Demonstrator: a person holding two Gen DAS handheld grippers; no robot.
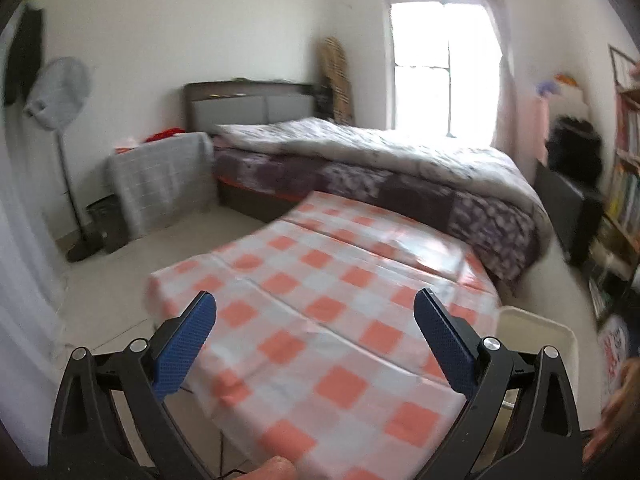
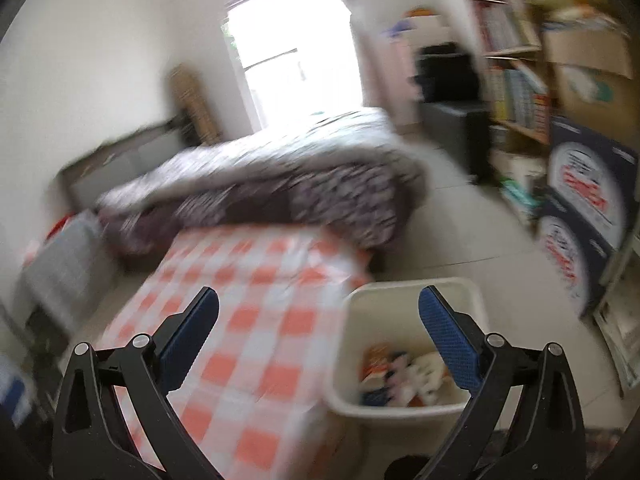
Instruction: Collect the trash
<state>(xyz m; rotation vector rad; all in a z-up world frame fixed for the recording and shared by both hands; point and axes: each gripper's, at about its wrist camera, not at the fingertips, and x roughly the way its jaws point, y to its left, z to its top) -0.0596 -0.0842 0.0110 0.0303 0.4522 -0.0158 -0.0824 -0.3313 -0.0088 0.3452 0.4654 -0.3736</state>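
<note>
A white plastic bin [image 2: 352, 344] stands on the floor right of the table and holds several pieces of trash [image 2: 404, 372]: packets and crumpled paper. Its rim also shows in the left wrist view [image 1: 536, 324]. A table with an orange-and-white checked cloth [image 1: 320, 320] fills the middle of both views [image 2: 248, 312]; I see no trash on its visible top. My left gripper [image 1: 315, 344] is open and empty above the table's near end. My right gripper [image 2: 319, 340] is open and empty, above the gap between table and bin.
A bed with a purple-grey quilt [image 1: 400, 168] lies beyond the table. A standing fan [image 1: 60, 92] and a covered box [image 1: 164, 180] are at the left. Bookshelves [image 2: 516, 80] and printed cartons [image 2: 580, 208] line the right wall. Both views are motion-blurred.
</note>
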